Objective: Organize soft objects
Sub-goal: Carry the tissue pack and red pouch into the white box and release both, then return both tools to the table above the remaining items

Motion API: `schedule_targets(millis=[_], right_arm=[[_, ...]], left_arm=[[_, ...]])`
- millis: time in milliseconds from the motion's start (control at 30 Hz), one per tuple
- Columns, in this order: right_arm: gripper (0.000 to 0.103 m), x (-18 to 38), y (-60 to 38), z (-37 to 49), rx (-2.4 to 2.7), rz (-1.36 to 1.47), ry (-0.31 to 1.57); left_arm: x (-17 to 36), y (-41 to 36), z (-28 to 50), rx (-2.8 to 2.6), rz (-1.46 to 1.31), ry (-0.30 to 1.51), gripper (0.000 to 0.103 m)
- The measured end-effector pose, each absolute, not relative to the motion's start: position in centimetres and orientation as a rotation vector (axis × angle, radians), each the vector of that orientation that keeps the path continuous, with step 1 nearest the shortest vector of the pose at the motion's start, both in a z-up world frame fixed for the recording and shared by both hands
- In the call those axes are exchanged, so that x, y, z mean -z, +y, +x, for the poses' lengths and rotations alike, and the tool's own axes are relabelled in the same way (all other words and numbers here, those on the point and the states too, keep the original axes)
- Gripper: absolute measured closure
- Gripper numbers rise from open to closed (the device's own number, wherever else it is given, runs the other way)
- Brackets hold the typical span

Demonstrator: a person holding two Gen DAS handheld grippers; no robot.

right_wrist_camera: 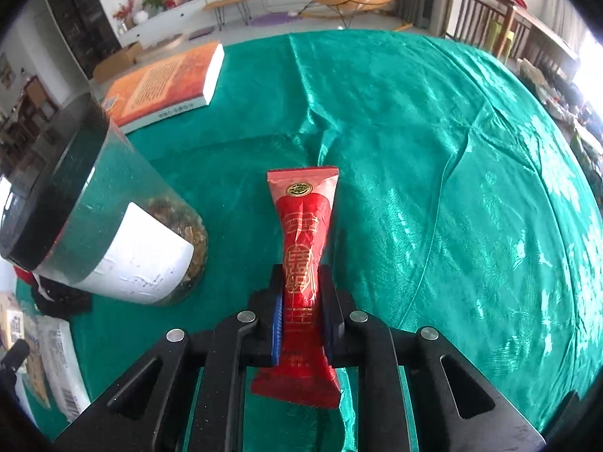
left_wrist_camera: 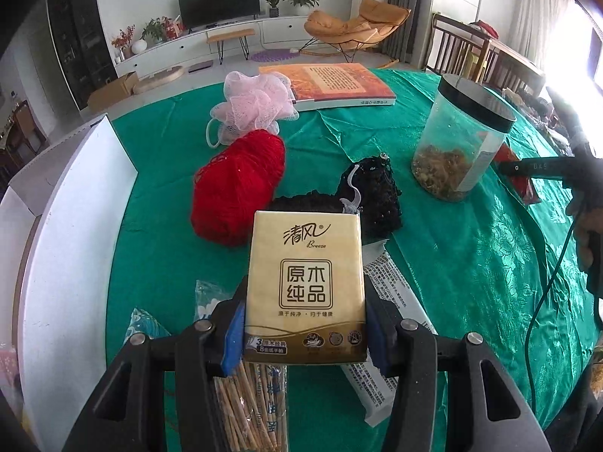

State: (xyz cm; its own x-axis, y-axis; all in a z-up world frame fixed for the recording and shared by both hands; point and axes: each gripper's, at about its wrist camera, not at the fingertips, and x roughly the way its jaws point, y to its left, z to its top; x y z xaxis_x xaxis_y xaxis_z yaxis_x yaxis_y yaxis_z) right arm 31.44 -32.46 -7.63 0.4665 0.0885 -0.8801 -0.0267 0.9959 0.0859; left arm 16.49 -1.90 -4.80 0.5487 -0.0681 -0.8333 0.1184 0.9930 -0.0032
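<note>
My left gripper is shut on a yellow tissue pack and holds it above the green tablecloth. Beyond it lie a red yarn ball, a pink mesh bath puff and a black knitted item. My right gripper is shut on a red packet, squeezed at its middle, just over the cloth. The right gripper also shows at the right edge of the left wrist view.
A white open box stands at the left. A clear jar with a black lid stands at mid right and also shows in the right wrist view. An orange book lies at the back. A chopstick pack and a white packet lie below my left gripper.
</note>
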Motion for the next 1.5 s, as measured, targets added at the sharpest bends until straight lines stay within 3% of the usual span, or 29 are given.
schedule_targets(millis=[200,400,600,867,900,967,1000,1033,1233,1500], right_arm=[[0.085,2.8,-32.3,31.0,-0.034,0.078,0.965],[0.085,-4.0,-27.8,28.7,-0.126,0.055,0.833],[0.085,-9.0,-16.2,22.7,-0.402,0.070,0.760],[0.085,-8.8,2.2,14.9,-0.863,0.182,0.824],[0.085,-8.3,4.2,14.1,-0.906,0.185,0.840],[0.075,-6.8,7.5,13.2,-0.981,0.186,0.895],[0.050,-5.9,8.5,12.9,-1.009,0.189,0.926],[0.032,-5.2,8.8,12.7,-1.012,0.189,0.940],[0.032,-1.6,2.2,12.2,-0.736,0.049,0.836],[0.032,7.9,-15.4,12.6,-0.078,-0.030,0.850]], left_arm=[[3.4,-1.6,16.2,0.116,0.050,0.961,0.051],[-0.3,2.9,13.9,0.181,-0.129,0.923,0.051],[-3.5,12.8,8.4,0.056,-0.180,0.872,0.051],[-3.7,27.4,0.8,-0.320,-0.140,0.886,0.050],[-3.0,28.6,0.2,-0.370,-0.139,0.898,0.048],[-1.4,30.6,-0.4,-0.466,-0.129,0.931,0.019],[-0.8,31.2,-0.7,-0.506,-0.128,0.937,0.004],[-0.4,31.4,-0.9,-0.527,-0.131,0.928,0.003],[-0.7,27.0,-0.4,-0.368,-0.169,0.860,0.003],[-0.9,10.2,1.2,0.106,-0.085,0.850,0.003]])
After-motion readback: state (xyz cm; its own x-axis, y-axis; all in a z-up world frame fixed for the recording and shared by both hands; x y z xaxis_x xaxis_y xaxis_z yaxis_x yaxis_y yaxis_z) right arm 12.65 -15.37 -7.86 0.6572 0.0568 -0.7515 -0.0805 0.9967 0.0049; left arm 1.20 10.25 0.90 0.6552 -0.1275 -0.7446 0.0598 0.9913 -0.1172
